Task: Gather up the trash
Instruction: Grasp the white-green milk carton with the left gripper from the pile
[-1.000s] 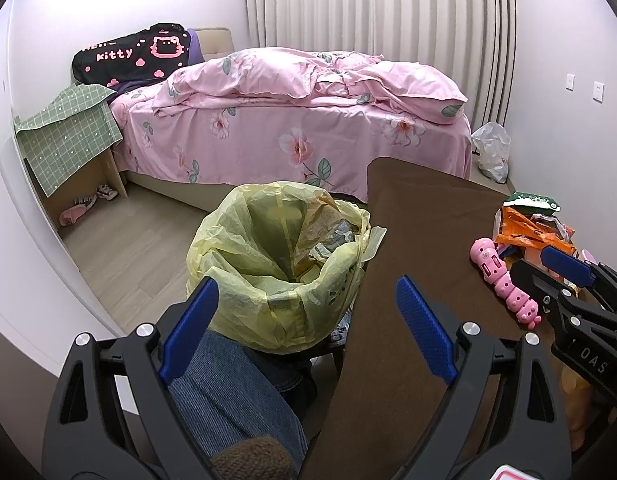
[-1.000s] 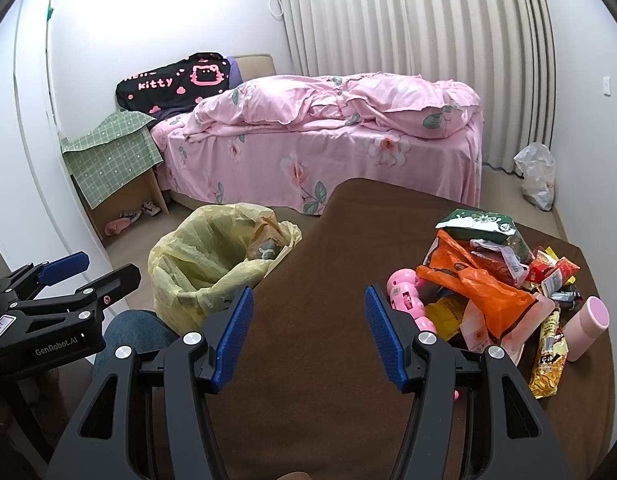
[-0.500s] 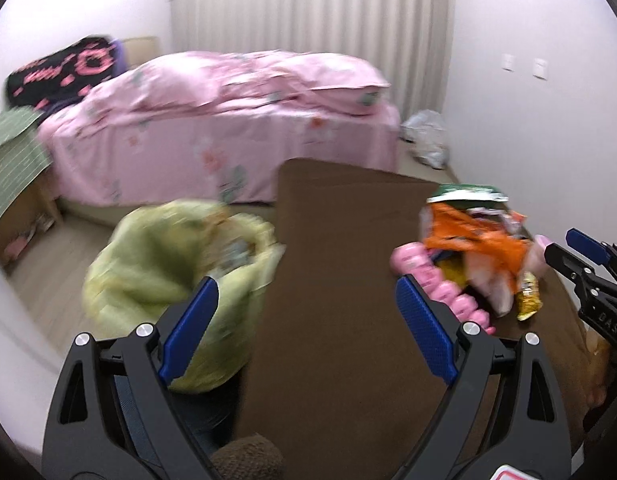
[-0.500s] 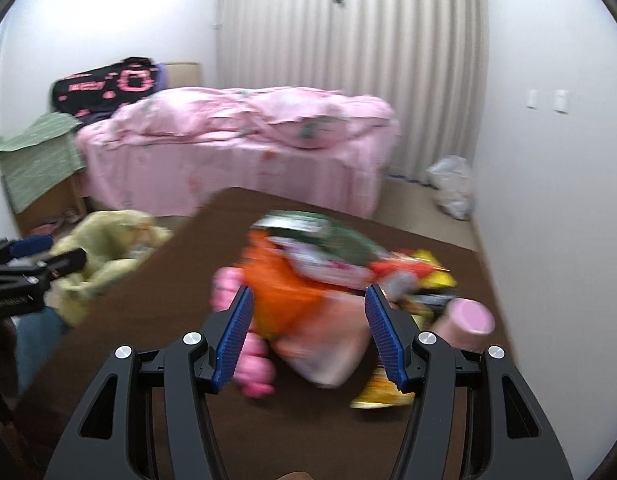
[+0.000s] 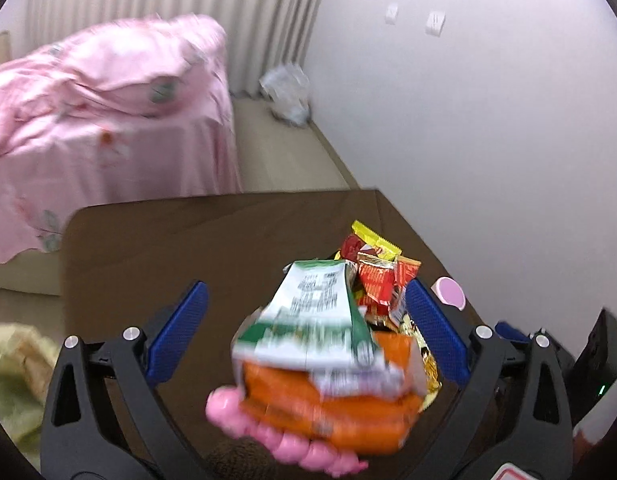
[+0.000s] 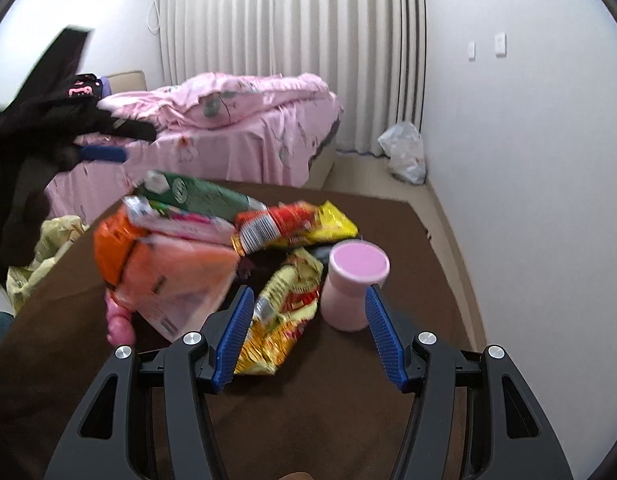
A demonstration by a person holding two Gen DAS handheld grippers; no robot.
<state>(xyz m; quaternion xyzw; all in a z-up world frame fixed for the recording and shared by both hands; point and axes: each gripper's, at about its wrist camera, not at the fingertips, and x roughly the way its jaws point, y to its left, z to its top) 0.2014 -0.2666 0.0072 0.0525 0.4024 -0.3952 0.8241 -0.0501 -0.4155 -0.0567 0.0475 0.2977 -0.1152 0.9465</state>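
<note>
A pile of snack wrappers lies on the brown table (image 5: 156, 248). In the left wrist view a green-and-white packet (image 5: 312, 320) lies on an orange bag (image 5: 332, 412), with red and yellow wrappers (image 5: 372, 268) behind. My left gripper (image 5: 308, 328) is open, its fingers on either side of this pile. In the right wrist view my right gripper (image 6: 308, 336) is open just before a yellow wrapper (image 6: 284, 312) and a pink cup (image 6: 352, 284). The orange bag (image 6: 148, 264) and green packet (image 6: 196, 196) lie to its left. The yellow-lined trash bin (image 6: 48, 256) stands left of the table.
A pink caterpillar toy (image 5: 292, 444) lies under the orange bag. A pink bed (image 6: 244, 128) stands beyond the table. A white plastic bag (image 6: 404, 152) sits on the floor by the wall. The left gripper (image 6: 48, 136) shows blurred at the left of the right wrist view.
Both grippers have swung right, from the trash bin to the wrapper pile, and moved in close to it. Both stay open and empty.
</note>
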